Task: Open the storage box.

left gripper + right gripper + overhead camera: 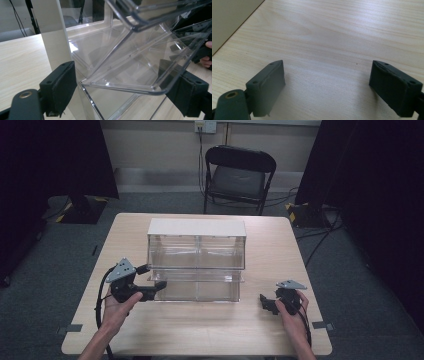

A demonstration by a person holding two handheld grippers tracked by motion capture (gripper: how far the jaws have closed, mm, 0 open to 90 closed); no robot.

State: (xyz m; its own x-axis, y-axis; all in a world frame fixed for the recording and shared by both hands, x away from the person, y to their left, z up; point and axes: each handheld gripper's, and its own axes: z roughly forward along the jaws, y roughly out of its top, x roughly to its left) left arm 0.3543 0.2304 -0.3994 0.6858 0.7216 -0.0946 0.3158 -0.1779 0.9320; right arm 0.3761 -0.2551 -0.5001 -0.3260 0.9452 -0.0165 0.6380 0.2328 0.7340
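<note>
A clear plastic bin cabinet [196,226] with a white top stands at the middle of the wooden table [200,330]. Its lower left bin [130,62] is tilted out toward me, empty. My left gripper [152,276] is at that bin's front left corner. In the left gripper view its jaws [120,80] stand apart, with the bin's curved front rim between them. The left pad [61,85] is clear of the plastic, and the rim overlaps the right pad. My right gripper [264,302] rests low at the table's right front, open [327,72] over bare wood.
The cabinet's white side post [53,37] rises just behind my left jaw. A black folding chair [239,175] stands beyond the table's far edge. Dark curtains hang on both sides, and cables lie on the floor at the right.
</note>
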